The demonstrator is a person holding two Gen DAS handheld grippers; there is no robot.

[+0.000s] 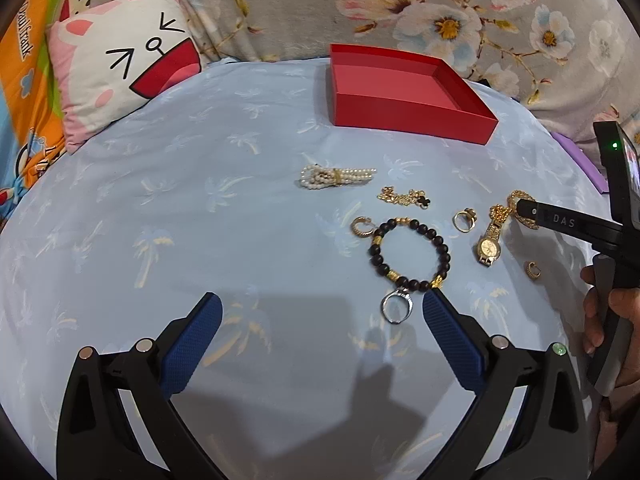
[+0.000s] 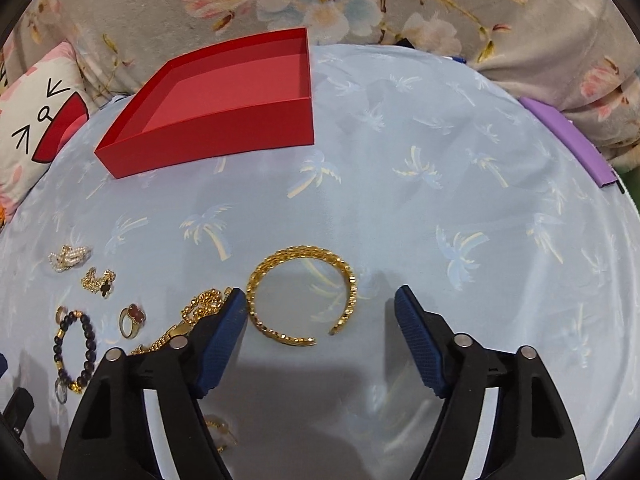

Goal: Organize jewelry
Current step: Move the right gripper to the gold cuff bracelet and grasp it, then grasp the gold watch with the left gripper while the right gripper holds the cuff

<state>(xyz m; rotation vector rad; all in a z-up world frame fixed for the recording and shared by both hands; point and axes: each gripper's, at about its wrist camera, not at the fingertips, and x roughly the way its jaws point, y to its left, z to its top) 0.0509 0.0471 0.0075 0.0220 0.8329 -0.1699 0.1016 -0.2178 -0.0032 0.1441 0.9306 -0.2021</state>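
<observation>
The right gripper (image 2: 320, 312) is seen with its jaws apart, set around the gold cuff bangle (image 2: 300, 300): the left pad (image 2: 224, 328) lies at the bangle's outer edge, touching it or very nearly, while the other pad stands clear of the far side. Nothing is clenched yet, so the bangle is taken to rest loose on the pale blue palm-print sheet (image 2: 440, 160). The step in hand is judged to be the first pick, since the red box (image 2: 208, 132) at the back of the sheet is shown empty.

The left gripper (image 1: 320, 320) is held spread wide and bare above the sheet, its right finger just beside the black bead bracelet (image 1: 408, 252) and the silver ring (image 1: 396, 308).

Further out, the gold watch (image 1: 489, 244), a stone ring (image 1: 464, 218), a gold chain with a dark clover (image 1: 404, 197), a pearl strand (image 1: 336, 176) and two small gold hoops are left scattered, well apart from the box.

Next, the jaws would need to be closed across the bangle, which is thin, open-ended and likely to spring or slip, then it would have to be lifted and carried over the box wall.
</observation>
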